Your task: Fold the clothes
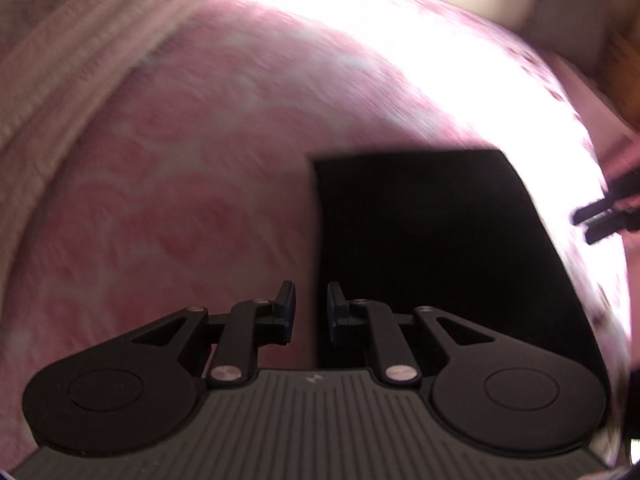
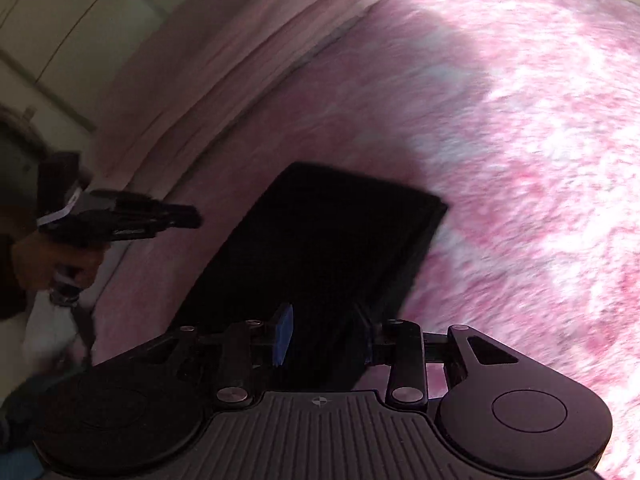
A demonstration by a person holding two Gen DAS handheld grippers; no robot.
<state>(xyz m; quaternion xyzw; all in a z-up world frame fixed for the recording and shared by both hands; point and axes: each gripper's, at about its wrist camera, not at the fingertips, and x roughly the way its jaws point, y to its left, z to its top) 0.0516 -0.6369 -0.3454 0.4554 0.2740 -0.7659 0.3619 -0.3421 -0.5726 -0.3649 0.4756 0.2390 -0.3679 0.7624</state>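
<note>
apparently the fold is nearly done: the black garment (image 1: 432, 256) is laid folded on the pink blanket (image 1: 180, 200). left gripper (image 1: 311, 312) and right gripper (image 2: 324, 340) are held apart, nothing gripped. prob. a final tidy/smoothing is needed.

I count one black folded garment (image 1: 432, 248), lying near the middle of one pink patterned blanket (image 1: 180, 200). Two grippers show: my left gripper (image 1: 311, 308) near the garment's left edge, my right gripper (image 2: 326, 338) at its near end. One hand (image 2: 52, 260) is visible, far left in the right wrist view. One pale pink striped cloth (image 2: 224, 60) lies along the blanket's far-left side.
</note>
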